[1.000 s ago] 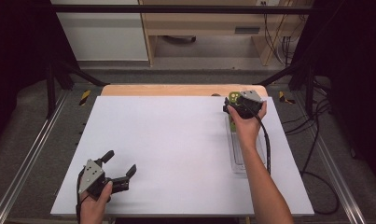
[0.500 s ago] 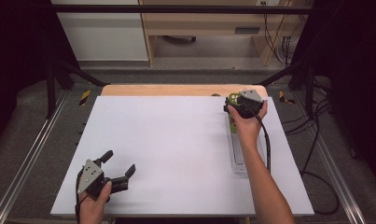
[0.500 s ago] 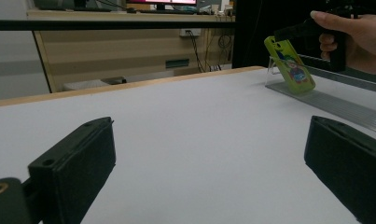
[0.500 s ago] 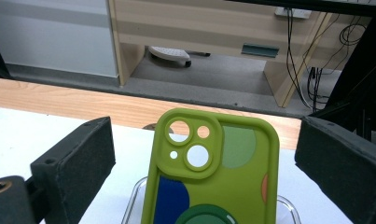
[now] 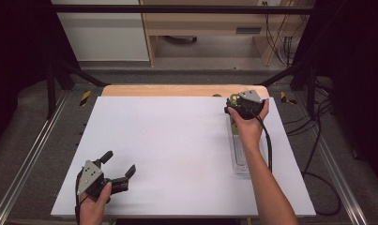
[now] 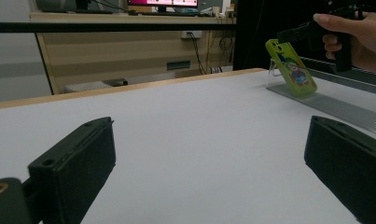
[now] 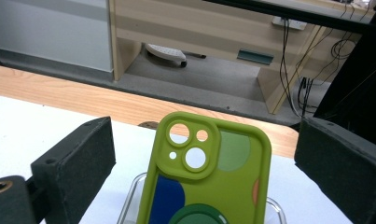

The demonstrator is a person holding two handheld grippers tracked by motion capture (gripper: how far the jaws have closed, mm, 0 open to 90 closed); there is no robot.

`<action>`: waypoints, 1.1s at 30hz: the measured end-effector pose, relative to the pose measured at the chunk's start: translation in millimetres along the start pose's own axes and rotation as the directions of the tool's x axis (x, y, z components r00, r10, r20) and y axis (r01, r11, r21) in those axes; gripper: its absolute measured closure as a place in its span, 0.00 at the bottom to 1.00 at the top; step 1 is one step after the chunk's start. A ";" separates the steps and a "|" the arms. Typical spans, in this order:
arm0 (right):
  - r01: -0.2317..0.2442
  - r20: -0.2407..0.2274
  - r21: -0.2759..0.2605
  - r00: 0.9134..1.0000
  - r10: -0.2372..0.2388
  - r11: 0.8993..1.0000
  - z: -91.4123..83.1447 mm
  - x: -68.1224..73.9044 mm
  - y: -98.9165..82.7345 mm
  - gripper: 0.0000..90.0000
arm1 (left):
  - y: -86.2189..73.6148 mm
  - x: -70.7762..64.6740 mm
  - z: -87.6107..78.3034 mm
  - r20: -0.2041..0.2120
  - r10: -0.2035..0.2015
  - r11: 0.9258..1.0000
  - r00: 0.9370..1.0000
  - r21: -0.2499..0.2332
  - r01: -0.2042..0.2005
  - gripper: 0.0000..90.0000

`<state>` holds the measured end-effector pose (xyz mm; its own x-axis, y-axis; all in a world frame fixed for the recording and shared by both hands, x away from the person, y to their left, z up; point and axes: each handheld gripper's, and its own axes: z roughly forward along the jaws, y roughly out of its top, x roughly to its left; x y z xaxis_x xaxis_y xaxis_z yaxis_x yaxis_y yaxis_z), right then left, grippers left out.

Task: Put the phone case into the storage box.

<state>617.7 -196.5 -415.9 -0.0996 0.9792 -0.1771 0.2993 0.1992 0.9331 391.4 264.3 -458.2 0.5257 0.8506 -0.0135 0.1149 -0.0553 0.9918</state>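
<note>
The green phone case (image 7: 204,182) leans in a clear stand (image 5: 240,154) at the worktop's (image 5: 177,140) 2 o'clock. The right gripper (image 7: 204,158) brackets the case with fingers open, touching nothing, so the grasp looks lined up but not yet made. The left gripper (image 5: 117,167) rests at 7 o'clock, fingers spread, empty.

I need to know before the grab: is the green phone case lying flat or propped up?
Propped up: the green phone case leans tilted against the clear stand, camera cutout uppermost.
</note>
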 end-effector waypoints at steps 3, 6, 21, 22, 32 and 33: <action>0.017 0.009 0.002 1.000 -0.017 1.000 -1.7 0.4 1.3 0.06 | 0.2 0.2 -0.2 -0.002 -0.001 1.000 1.000 -0.003 0.001 0.02; 0.034 0.020 -0.003 0.999 -0.034 0.999 -4.1 0.3 3.3 0.07 | 0.1 0.3 -0.1 0.000 -0.004 1.000 1.000 -0.004 0.004 0.02; 0.131 0.048 0.017 0.990 -0.132 0.991 -17.3 -1.1 12.0 0.07 | 0.5 1.0 -0.3 0.001 -0.006 1.000 1.000 -0.006 0.006 0.02; 0.136 0.053 0.024 0.989 -0.137 0.990 -17.7 -0.6 12.3 0.06 | 0.5 1.0 -0.4 0.001 -0.006 1.000 1.000 -0.006 0.006 0.02; 0.148 0.041 0.061 0.988 -0.151 0.987 -22.0 -0.9 14.9 0.04 | 0.6 1.1 -0.2 -0.001 -0.006 1.000 1.000 -0.007 0.006 0.02; 0.148 0.037 0.063 0.988 -0.150 0.987 -22.8 -1.3 15.2 0.04 | 0.6 1.0 -0.1 -0.001 -0.006 1.000 1.000 -0.007 0.006 0.02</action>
<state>600.7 -195.6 -394.4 -0.1079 0.9388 -0.3270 0.3406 0.3440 0.8750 391.9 265.2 -457.6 0.5241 0.8515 -0.0190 0.1122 -0.0469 0.9926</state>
